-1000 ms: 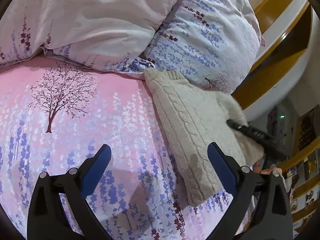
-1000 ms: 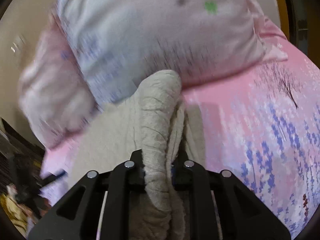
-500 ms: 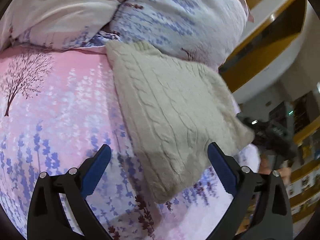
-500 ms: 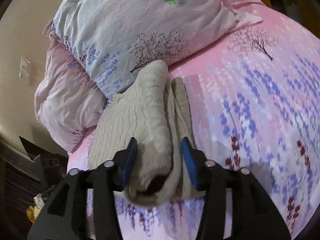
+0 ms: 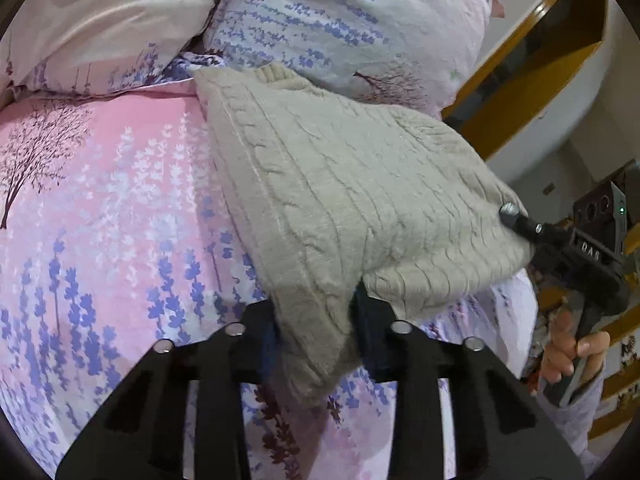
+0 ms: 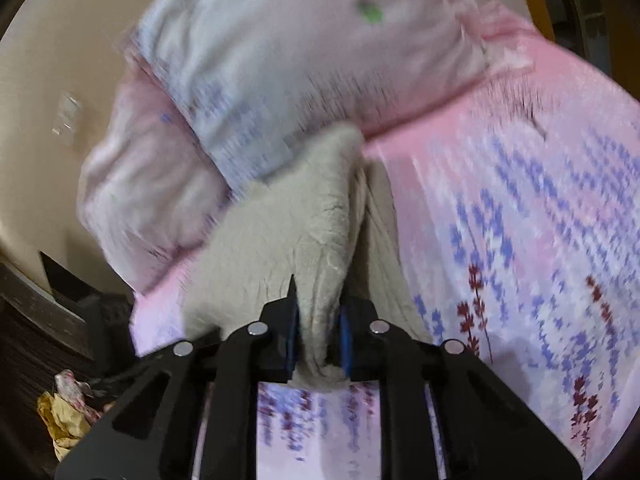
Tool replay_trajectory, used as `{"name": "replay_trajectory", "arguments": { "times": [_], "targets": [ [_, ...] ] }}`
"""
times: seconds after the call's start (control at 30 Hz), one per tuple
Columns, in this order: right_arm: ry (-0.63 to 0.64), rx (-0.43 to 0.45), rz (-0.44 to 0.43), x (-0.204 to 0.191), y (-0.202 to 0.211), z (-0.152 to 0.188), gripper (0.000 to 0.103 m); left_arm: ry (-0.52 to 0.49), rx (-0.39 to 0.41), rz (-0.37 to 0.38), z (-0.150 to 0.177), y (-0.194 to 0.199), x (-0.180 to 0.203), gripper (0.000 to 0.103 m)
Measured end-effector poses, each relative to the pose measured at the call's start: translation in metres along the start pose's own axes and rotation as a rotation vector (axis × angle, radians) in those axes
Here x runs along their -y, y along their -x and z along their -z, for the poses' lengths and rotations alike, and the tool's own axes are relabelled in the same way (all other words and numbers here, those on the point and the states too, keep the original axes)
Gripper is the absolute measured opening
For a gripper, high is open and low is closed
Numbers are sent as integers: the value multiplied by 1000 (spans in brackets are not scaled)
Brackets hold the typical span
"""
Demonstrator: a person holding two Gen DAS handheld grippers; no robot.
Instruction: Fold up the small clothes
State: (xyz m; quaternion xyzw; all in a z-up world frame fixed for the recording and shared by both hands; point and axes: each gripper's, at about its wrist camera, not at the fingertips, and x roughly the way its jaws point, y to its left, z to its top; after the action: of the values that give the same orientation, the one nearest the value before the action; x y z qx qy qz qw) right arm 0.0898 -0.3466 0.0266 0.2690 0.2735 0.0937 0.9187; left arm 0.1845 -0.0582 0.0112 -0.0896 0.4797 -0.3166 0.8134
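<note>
Left gripper (image 5: 316,316) just closed on sweater (image 5: 340,184) near corner; right gripper (image 6: 318,334) re-clamped on right corner. Both fingers pinching knit, probably to lift off bed (image 5: 100,208) for folding.

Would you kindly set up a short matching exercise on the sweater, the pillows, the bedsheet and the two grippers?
Things:
1. cable-knit sweater
2. bedsheet
3. pillow
4. left gripper
5. right gripper

States:
A. pink, printed with trees and purple flowers
B. beige, folded, lying on the bed
C. shut on the sweater's near corner
D. pale, behind the sweater
E. clamped on a thick fold

Pairs: 1-B, 2-A, 3-D, 4-C, 5-E
</note>
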Motion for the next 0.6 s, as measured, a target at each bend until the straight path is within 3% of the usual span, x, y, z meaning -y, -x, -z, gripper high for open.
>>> {"name": "replay_trajectory", "arguments": {
  "times": [0.07, 0.17, 0.23, 0.37, 0.43, 0.5, 0.53, 0.6],
  "targets": [
    [20, 24, 14, -1, 8, 2, 9, -31, 3, 11, -1, 5, 0, 27],
    [-8, -19, 87, 18, -3, 16, 8, -136, -20, -23, 5, 3, 9, 27],
    [-80, -37, 51, 34, -6, 24, 8, -188, -15, -26, 9, 6, 11, 30],
    [-23, 56, 13, 17, 14, 19, 8, -144, -16, 41, 7, 12, 0, 38],
    [27, 90, 36, 11, 19, 17, 8, -132, -9, 71, 7, 15, -3, 44],
    [13, 54, 84, 20, 10, 18, 8, -127, -10, 68, 8, 17, -5, 47],
    [-29, -6, 120, 33, -3, 21, 8, -118, -19, 73, 9, 16, -8, 47],
    [-82, -60, 127, 46, -18, 29, 9, -92, -43, 85, 8, 10, -12, 44]
  ]
}}
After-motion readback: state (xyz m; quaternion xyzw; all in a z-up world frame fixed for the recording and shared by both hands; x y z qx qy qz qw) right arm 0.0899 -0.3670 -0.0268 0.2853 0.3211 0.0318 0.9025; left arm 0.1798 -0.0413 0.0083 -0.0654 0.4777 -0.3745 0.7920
